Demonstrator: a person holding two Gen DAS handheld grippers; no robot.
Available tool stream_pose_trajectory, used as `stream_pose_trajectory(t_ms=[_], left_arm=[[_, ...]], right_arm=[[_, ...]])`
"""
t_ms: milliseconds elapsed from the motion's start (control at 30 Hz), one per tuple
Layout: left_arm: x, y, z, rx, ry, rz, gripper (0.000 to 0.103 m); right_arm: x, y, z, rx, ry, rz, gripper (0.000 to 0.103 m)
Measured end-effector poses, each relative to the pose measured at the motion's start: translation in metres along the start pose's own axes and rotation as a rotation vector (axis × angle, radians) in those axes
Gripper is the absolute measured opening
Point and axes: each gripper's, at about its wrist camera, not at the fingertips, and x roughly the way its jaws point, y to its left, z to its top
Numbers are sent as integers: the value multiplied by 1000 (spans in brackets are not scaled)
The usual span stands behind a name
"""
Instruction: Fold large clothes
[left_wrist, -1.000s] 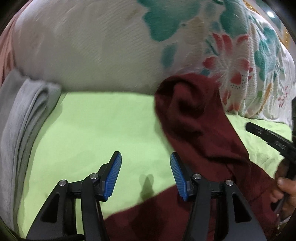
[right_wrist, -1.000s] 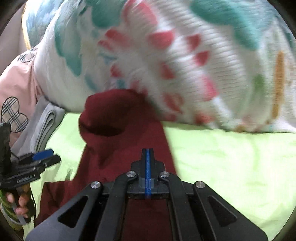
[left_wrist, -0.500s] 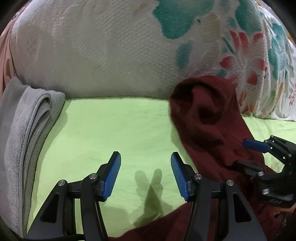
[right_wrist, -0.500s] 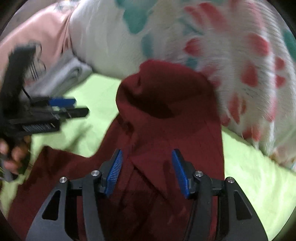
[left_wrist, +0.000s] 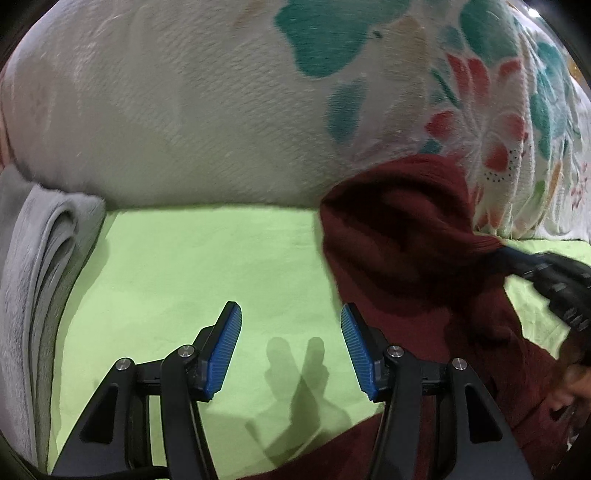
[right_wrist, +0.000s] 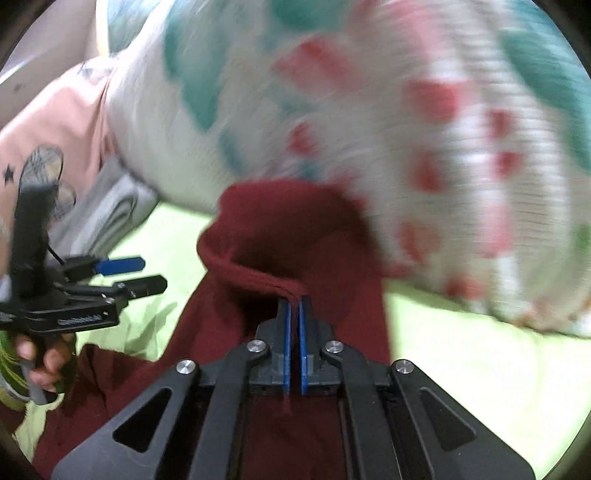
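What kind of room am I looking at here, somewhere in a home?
Most likely a bedroom, with the work done on a bed. A light green sheet covers a soft surface, a thick flowered blanket is heaped behind it, and a folded grey blanket lies at one side.

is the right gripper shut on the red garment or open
Shut on it: the right gripper pads pinch the hem of the red garment between them.
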Motion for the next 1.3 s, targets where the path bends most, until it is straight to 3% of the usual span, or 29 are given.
stream_pose_trajectory(t_ms=[200,367,533,600,700,733,833,933,1033,1067,1167,1300], left_arm=[[14,-44,25,111,-37,-22,63],[35,-71,43,204,-52,38,63],[22,-73,26,246,-71,-90,66],[18,-70,18,258,-84,-95,72],[23,-71,9,311,-60,-65,72],[27,-76,9,328,-64,-20,72],[33,-72,20,278,-66,60,71],[38,-70,27,255,-57,47,55],[52,-81,26,335,-12,46,21],[54,-89,23,358,-7,40,6],[42,-95,13,401,-61,43,2],[2,-89,3,353,-152,19,1]], right_arm=[[-37,-42,1,78,-33,-36,4],[-46,-60,-4,97,-30,-77,4],[-63,-85,-9,170,-49,-70,4],[-66,-91,-9,189,-57,-56,4],[-69,-95,-9,226,-67,-41,4],[-73,-98,-10,233,-67,-38,4],[-83,-99,-13,227,-65,-44,4],[-85,-98,-12,226,-61,-49,4],[-81,-96,-12,232,-58,-56,4],[-80,-97,-12,237,-56,-56,4],[-80,-97,-12,244,-57,-64,4],[-94,-94,-18,244,-68,-69,4]])
